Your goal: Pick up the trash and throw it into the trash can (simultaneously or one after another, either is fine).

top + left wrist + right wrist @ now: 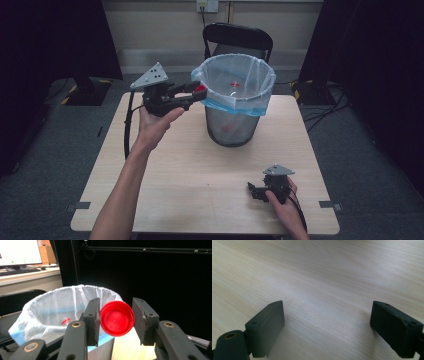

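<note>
Black jaws of the left tool [117, 320] clamp a round red plastic cap [116, 318] just at the rim of the wire bin with its clear plastic liner [239, 80]; dropping it in remains. One red cap [66, 321] already lies inside. Right tool [256, 191] rests apart on the pale wooden table [200, 170]; the bin's bottom is hard to make out

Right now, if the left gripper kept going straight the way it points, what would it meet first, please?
Probably the clear liner bag at the near rim of the mesh waste bin. The left gripper, holding a red bottle cap, points there, though depth is hard to judge.
</note>
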Demonstrator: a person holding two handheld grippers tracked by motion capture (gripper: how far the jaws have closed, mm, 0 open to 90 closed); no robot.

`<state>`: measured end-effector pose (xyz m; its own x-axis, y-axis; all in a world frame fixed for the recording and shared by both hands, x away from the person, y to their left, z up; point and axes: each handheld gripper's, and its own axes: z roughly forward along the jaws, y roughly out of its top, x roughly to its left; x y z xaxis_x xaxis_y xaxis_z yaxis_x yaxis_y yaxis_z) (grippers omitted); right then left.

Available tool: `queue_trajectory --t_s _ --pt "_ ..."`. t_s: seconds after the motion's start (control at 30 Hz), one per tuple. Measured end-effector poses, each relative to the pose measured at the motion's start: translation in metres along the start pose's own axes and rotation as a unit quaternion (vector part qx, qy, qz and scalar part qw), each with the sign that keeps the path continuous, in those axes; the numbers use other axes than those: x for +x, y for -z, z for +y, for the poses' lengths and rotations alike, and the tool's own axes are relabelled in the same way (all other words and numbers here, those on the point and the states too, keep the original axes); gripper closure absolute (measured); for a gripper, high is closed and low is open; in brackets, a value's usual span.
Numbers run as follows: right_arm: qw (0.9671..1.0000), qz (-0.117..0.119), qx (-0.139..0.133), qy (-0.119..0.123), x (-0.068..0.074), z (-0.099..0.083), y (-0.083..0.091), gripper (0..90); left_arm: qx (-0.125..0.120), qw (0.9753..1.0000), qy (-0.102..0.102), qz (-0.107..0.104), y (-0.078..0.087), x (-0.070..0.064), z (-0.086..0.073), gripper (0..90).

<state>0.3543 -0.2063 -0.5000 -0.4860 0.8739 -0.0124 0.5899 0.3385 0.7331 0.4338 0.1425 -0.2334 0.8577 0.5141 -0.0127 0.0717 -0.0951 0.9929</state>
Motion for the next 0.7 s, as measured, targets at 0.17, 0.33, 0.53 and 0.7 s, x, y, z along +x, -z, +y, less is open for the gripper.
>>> queue_trajectory --t_s 0.17,0.33,0.53,0.7 --pt "1.0000 0.000 0.000 0.000 0.000 0.000 0.000 11.6 -0.002 1.0000 -0.008 0.001 -0.009 0.002 0.011 59.6" --pt "1.0000 0.000 0.000 0.000 0.000 0.000 0.000 11.6 -0.005 0.9999 -0.005 0.008 -0.020 0.006 0.019 59.7" --pt "1.0000 0.000 0.000 0.001 0.000 0.000 0.000 11.5 -0.004 0.9999 -0.012 0.011 -0.033 0.006 0.027 59.7" --pt "1.0000 0.000 0.000 0.001 0.000 0.000 0.000 11.6 -0.005 0.9999 -0.011 0.009 -0.043 0.008 0.030 59.7"
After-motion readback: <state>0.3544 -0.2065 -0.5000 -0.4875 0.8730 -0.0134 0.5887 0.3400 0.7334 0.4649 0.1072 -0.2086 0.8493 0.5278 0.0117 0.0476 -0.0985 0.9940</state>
